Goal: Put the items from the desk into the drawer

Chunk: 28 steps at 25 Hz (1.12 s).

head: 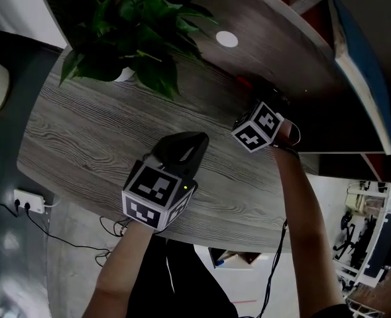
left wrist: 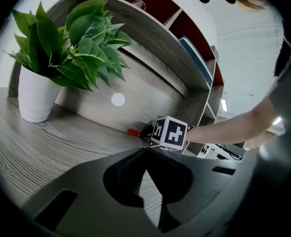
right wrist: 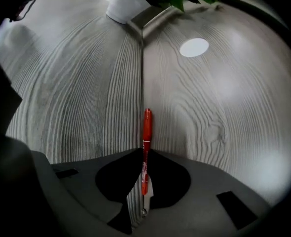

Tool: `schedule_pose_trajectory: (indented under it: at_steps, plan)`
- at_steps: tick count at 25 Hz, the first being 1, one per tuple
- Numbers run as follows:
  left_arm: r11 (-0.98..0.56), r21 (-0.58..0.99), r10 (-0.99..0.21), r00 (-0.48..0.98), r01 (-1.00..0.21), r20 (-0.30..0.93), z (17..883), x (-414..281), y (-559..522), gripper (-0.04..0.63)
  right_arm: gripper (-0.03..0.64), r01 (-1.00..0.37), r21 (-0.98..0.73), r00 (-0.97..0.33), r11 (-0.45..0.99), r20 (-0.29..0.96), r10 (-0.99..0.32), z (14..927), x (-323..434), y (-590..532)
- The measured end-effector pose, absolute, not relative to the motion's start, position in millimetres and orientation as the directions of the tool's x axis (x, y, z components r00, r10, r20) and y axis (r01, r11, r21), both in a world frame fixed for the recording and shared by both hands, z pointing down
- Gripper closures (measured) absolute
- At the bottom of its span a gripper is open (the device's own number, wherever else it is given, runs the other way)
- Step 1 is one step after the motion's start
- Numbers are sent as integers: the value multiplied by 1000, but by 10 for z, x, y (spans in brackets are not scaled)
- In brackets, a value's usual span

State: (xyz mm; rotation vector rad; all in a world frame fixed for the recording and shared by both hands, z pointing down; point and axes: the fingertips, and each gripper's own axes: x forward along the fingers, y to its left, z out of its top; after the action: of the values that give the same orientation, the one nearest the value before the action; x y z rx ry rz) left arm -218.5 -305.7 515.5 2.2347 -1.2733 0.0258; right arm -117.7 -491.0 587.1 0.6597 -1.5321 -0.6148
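A red pen (right wrist: 146,132) lies along the seam where the grey wood-grain desk (head: 89,138) meets its back panel; its red end also shows in the head view (head: 243,81) and in the left gripper view (left wrist: 132,131). My right gripper (right wrist: 145,151) points down at it, jaws closed on the pen's shaft, with the pen's tail running back between them. In the head view the right gripper (head: 258,97) sits in shadow under the shelf. My left gripper (head: 199,139) hovers over the desk's middle, jaws shut (left wrist: 145,151) and empty.
A leafy plant in a white pot (head: 126,75) stands at the desk's back left. A white round disc (head: 226,39) is set in the back panel. A shelf with a blue book (head: 362,68) rises at the right. A power strip (head: 28,202) lies on the floor.
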Motion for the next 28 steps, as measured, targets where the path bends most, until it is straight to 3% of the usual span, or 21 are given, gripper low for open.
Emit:
schedule_pose_trajectory:
  at_steps: [7, 28]
  plan:
    - [-385, 454, -789, 542, -803, 289, 5148, -2170, -2943, 574, 571, -112, 750, -93, 652, 645, -758, 5759, -1172, -4784]
    - [-387, 381, -802, 510, -840, 310, 4668, -1648, -2075, 574, 571, -97, 821, -320, 563, 511, -798, 4633, -1111, -3271]
